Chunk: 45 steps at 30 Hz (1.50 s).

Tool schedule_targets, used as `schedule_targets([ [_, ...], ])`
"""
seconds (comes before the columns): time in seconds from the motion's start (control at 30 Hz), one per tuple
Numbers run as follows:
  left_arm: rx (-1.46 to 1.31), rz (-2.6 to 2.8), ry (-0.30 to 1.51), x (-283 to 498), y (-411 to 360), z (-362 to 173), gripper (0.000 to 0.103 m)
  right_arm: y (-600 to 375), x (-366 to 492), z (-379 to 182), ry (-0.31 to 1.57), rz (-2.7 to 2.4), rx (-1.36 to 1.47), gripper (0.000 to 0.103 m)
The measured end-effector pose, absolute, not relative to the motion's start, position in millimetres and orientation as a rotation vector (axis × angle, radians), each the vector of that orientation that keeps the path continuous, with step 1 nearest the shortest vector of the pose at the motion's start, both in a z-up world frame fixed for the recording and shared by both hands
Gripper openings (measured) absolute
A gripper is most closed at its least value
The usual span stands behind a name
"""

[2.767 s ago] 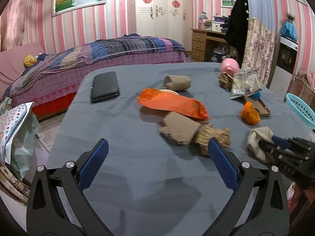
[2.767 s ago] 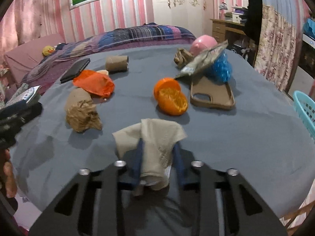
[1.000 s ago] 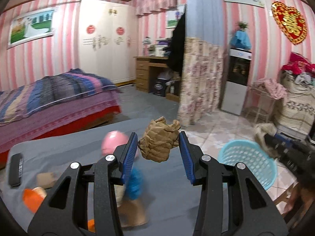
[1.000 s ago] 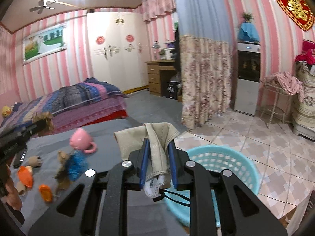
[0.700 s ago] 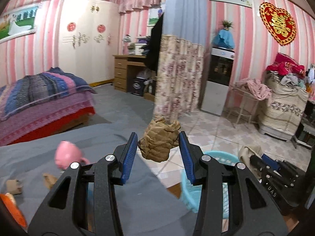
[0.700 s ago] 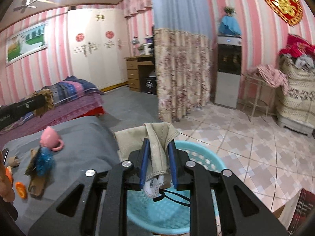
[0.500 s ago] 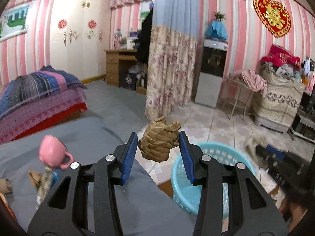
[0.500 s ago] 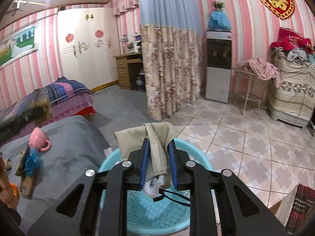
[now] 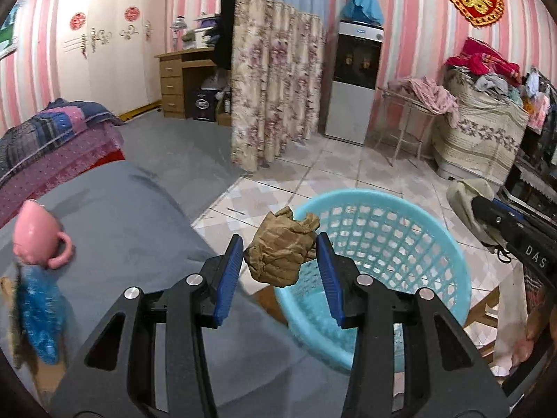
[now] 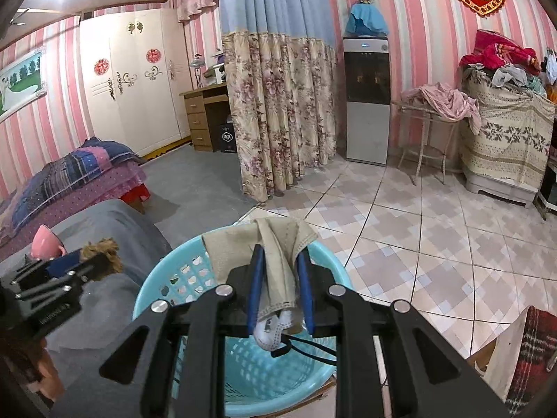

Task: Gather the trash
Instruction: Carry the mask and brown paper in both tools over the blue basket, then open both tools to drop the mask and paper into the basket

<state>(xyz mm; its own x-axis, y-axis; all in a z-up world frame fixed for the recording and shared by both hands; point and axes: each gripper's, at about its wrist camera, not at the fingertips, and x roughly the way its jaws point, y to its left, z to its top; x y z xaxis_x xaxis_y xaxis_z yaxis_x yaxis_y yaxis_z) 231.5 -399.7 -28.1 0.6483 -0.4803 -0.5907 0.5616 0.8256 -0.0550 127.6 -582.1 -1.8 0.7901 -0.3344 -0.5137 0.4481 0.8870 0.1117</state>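
My left gripper [image 9: 280,256] is shut on a crumpled brown paper ball [image 9: 278,249] and holds it at the table's edge, just left of the light blue basket [image 9: 390,244]. My right gripper [image 10: 280,271] is shut on a beige cloth face mask [image 10: 275,247] and holds it above the basket's [image 10: 174,278] far rim. The right gripper with the mask [image 9: 468,191] shows at the right of the left wrist view. The left gripper with the paper ball [image 10: 102,249] shows at the left of the right wrist view.
The grey table [image 9: 122,230] carries a pink mug [image 9: 34,237] and a blue crinkled wrapper [image 9: 38,310] at its left. The basket stands on a wooden stool beside the table. A floral curtain [image 10: 278,111], a water dispenser [image 10: 365,101] and tiled floor lie beyond.
Both grippers left the table and swung right, carrying the paper ball and the mask. Both have come nearer the basket; the right one now hangs over it.
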Motion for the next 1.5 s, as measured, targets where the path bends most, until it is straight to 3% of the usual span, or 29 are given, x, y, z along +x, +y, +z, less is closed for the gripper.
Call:
schedule_targets([
  [0.57,0.247,-0.611,0.647,249.7,-460.9,-55.5,0.046,-598.1,140.9,-32.7,0.566,-0.481,0.3,0.02],
  [0.77,0.191,-0.568,0.646,255.4,-444.9,-51.3,0.075,-590.0,145.4,-31.1,0.572,-0.472,0.289,0.02],
  [1.0,0.185,-0.486,0.61,256.0,-405.5,-33.5,0.086,-584.1,149.2,-30.3,0.572,-0.464,0.281,0.02],
  [1.37,0.154,-0.323,0.627,273.0,-319.4,-20.4,0.09,-562.4,174.0,-40.4,0.599,-0.43,0.298,0.021],
  [1.5,0.127,-0.304,0.632,278.6,-305.5,-17.2,0.09,-551.3,183.5,-45.2,0.616,-0.446,0.273,0.03],
])
